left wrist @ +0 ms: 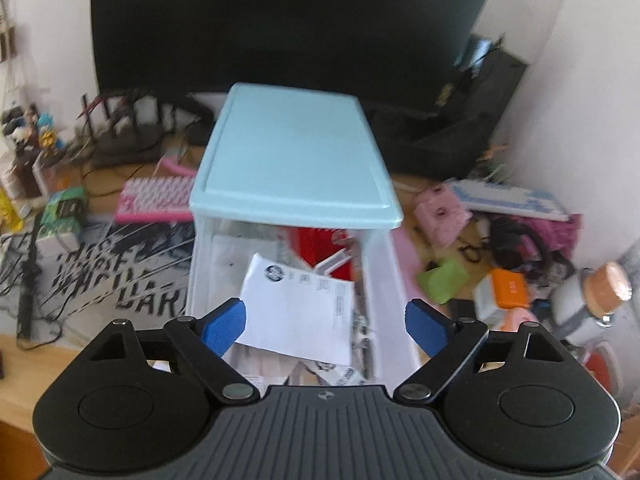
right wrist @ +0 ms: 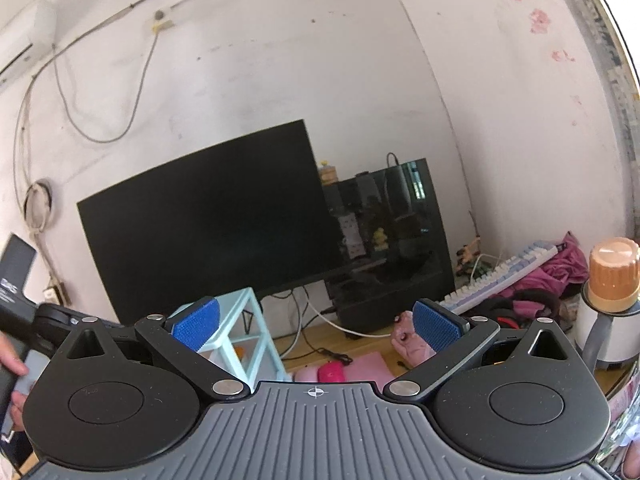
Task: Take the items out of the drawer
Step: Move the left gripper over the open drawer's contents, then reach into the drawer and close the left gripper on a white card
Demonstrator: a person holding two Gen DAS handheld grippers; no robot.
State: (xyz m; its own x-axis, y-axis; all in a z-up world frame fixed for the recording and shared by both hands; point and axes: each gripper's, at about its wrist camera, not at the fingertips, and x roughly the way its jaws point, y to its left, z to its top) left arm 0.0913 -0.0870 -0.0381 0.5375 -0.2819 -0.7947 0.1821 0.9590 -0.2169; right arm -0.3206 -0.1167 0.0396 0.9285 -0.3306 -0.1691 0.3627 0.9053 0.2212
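Note:
A light blue drawer unit (left wrist: 294, 160) stands on the desk, its translucent top drawer (left wrist: 384, 280) pulled out toward me. Inside lie a white printed paper (left wrist: 298, 312), a red item (left wrist: 316, 244) and other papers. My left gripper (left wrist: 326, 326) hovers open just above the drawer, its blue fingertips either side of the white paper, nothing held. In the right wrist view the same unit (right wrist: 244, 336) shows at lower left. My right gripper (right wrist: 316, 326) is open and empty, raised and facing the monitor.
A large black monitor (right wrist: 208, 216) fills the back, a dark PC case (right wrist: 392, 236) to its right. Pink keyboard (left wrist: 154, 200), green box (left wrist: 442, 282), orange item (left wrist: 510, 288), pink camera (left wrist: 440, 212), blue-white keyboard (left wrist: 508, 198) and a capped jar (right wrist: 614, 272) clutter the desk. A hand (right wrist: 12, 356) shows at left.

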